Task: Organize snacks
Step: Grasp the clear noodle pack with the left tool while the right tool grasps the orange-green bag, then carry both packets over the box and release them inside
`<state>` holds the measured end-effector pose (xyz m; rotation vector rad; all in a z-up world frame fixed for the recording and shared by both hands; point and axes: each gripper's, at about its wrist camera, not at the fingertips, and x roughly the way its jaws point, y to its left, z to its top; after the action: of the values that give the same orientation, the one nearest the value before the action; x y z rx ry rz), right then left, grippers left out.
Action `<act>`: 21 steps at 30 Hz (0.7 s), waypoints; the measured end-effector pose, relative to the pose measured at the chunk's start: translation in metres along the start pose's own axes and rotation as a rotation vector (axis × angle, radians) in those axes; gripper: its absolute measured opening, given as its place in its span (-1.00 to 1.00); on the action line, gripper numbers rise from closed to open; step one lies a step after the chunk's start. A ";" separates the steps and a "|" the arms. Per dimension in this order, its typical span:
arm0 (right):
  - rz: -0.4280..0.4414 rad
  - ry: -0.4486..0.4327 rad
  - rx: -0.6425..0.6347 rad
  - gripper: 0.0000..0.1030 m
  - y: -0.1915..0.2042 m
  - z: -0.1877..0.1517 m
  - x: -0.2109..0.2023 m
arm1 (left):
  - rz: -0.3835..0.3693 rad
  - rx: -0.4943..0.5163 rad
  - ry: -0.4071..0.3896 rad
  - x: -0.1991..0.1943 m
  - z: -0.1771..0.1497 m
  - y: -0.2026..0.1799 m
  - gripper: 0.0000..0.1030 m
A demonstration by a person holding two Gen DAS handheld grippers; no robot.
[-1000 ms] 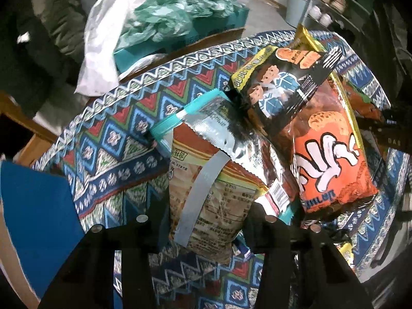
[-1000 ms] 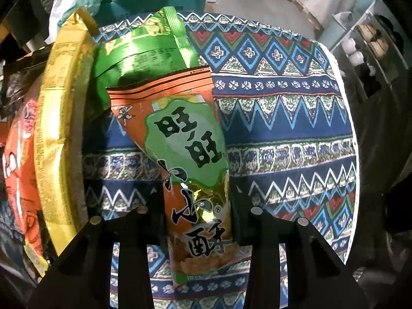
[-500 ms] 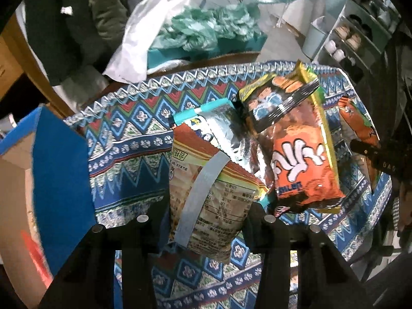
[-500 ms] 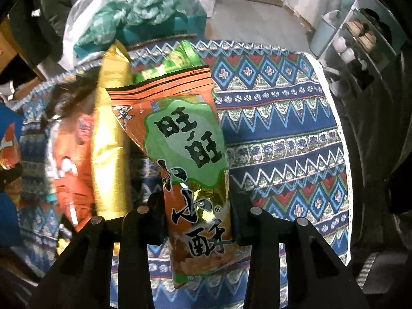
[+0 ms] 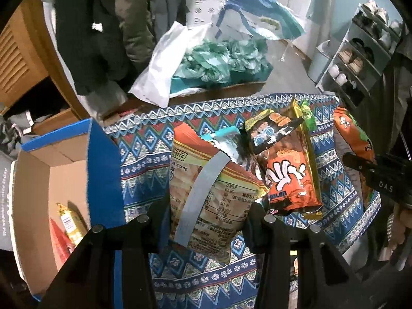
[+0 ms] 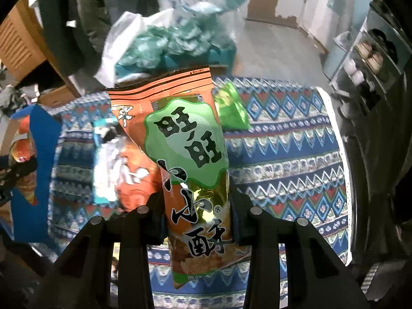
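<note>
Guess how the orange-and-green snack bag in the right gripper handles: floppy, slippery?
Probably semi-stiff: the orange-and-green snack bag stands up past the right gripper without drooping. Likely light, puffed rather than dense. Its glossy foil suggests it is slippery, though the fingers pinch it visibly inward.

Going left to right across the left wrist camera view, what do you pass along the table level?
Blue cardboard box → snack bag held in the left gripper → orange snack bag on the table → right gripper.
</note>
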<state>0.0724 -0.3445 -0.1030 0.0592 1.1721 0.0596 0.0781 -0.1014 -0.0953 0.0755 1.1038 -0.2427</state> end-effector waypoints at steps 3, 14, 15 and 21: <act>0.020 -0.015 -0.014 -0.30 0.010 0.004 -0.006 | 0.002 -0.014 -0.007 -0.007 0.000 0.005 -0.11; 0.098 -0.037 -0.087 -0.30 0.061 0.016 -0.020 | 0.043 -0.073 -0.046 -0.033 -0.003 0.039 -0.11; 0.108 -0.038 -0.096 -0.30 0.067 0.017 -0.021 | 0.048 -0.078 -0.048 -0.034 -0.004 0.041 -0.11; 0.159 -0.045 -0.147 -0.30 0.104 0.024 -0.027 | 0.066 -0.127 -0.041 -0.039 -0.014 0.066 -0.11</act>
<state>0.0821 -0.2434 -0.0605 0.0237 1.1137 0.2835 0.0643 -0.0285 -0.0708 -0.0057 1.0712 -0.1140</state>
